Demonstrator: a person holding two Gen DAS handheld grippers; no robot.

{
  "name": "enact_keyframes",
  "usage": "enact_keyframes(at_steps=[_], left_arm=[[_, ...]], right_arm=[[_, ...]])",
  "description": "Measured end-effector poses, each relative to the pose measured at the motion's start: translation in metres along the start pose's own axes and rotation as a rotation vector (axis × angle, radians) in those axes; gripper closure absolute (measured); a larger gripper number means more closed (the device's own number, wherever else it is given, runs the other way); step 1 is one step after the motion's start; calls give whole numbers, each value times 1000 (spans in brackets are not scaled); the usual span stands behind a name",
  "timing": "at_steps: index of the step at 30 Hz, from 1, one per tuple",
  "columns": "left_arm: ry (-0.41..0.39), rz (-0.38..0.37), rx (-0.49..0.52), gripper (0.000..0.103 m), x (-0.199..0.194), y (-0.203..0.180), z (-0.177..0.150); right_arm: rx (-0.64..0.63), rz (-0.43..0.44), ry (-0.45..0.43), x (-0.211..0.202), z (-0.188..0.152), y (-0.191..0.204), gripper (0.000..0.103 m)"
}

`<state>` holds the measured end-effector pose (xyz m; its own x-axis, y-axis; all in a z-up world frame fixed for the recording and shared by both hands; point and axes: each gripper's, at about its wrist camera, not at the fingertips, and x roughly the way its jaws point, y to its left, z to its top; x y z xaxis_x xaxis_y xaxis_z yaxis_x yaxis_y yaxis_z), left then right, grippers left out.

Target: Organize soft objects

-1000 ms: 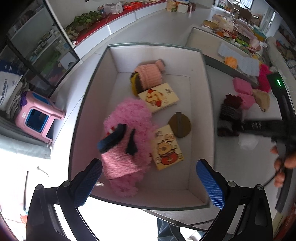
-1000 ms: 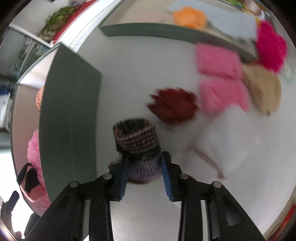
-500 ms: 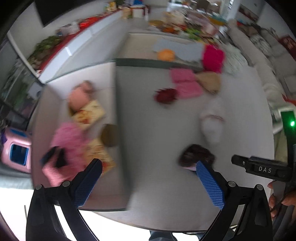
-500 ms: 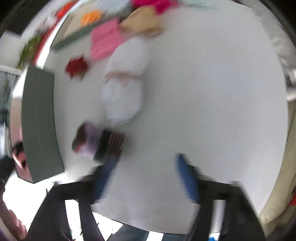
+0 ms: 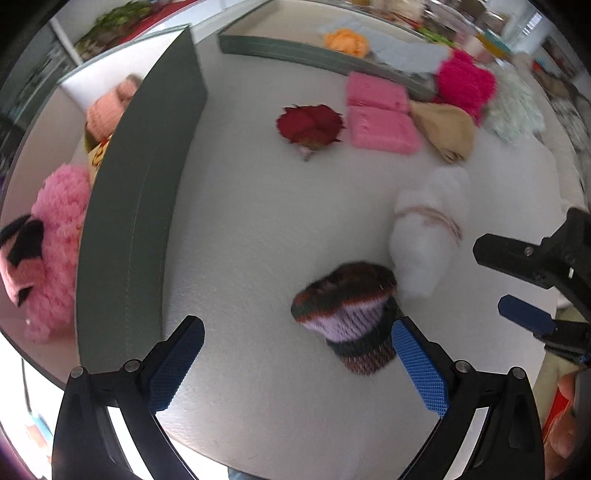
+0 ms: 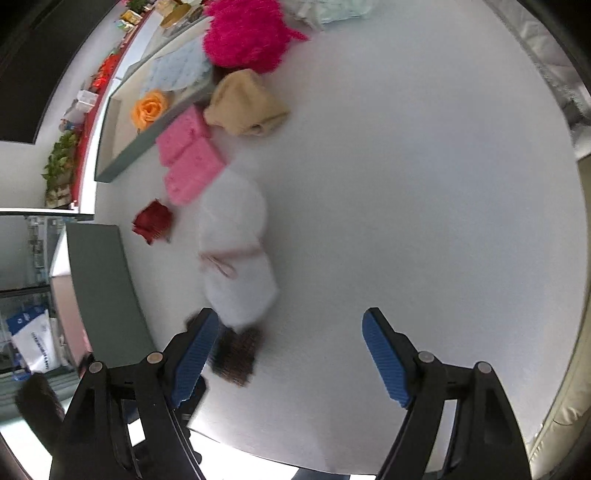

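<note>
A striped knit cup-shaped piece [image 5: 351, 314], maroon, dark and lilac, lies on its side on the white table just ahead of my left gripper [image 5: 295, 354], which is open and empty; its right finger sits close beside the piece. The piece also shows in the right wrist view [image 6: 236, 354], next to the left finger of my right gripper [image 6: 288, 354], which is open and empty. A white fluffy bundle tied with a pink cord [image 5: 428, 229] [image 6: 236, 251] lies just beyond it. A grey-walled box [image 5: 129, 206] at the left holds a pink fluffy toy [image 5: 55, 236].
Further back lie a dark red flower [image 5: 310, 125] [image 6: 153, 221], two pink pads [image 5: 380, 110] [image 6: 188, 162], a tan cloth [image 5: 447, 129] [image 6: 243, 103] and a magenta pompom [image 5: 465, 81] [image 6: 243, 33]. A second grey tray [image 5: 295, 55] holds an orange flower [image 5: 347, 40] [image 6: 147, 107].
My right gripper opened, let go of the striped knit piece and drew back to the right. My left gripper swung from over the box to the piece on the table.
</note>
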<state>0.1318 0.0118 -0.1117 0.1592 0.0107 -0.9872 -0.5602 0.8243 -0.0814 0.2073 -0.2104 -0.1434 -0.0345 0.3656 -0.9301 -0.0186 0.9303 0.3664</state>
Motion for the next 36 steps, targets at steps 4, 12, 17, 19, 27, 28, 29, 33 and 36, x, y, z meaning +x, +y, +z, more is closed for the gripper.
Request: enact_keyframes(at_steps=[4, 12, 17, 19, 27, 28, 29, 33, 36], left_arm=[[23, -16, -71, 1, 13, 3, 3], [45, -15, -79, 1, 37, -5, 3], [53, -15, -84, 1, 42, -4, 4], [53, -13, -72, 1, 40, 0, 3], [66, -22, -45, 1, 50, -7, 14], [70, -22, -39, 1, 52, -13, 17], [75, -22, -27, 1, 56, -17, 20], [84, -9, 45, 1, 64, -29, 19], [70, 27, 109, 1, 67, -41, 18]], right_arm=[[-1, 27, 27, 13, 15, 12, 19], [9, 38, 82, 40, 29, 23, 19], [-20, 48, 126, 66, 36, 38, 20], [-27, 27, 136, 74, 35, 42, 20], [3, -79, 85, 64, 29, 13, 54], [24, -95, 69, 59, 29, 2, 54], [39, -116, 59, 53, 27, -9, 54], [49, -148, 79, 41, 6, -42, 54], [13, -184, 108, 37, -27, -60, 54]])
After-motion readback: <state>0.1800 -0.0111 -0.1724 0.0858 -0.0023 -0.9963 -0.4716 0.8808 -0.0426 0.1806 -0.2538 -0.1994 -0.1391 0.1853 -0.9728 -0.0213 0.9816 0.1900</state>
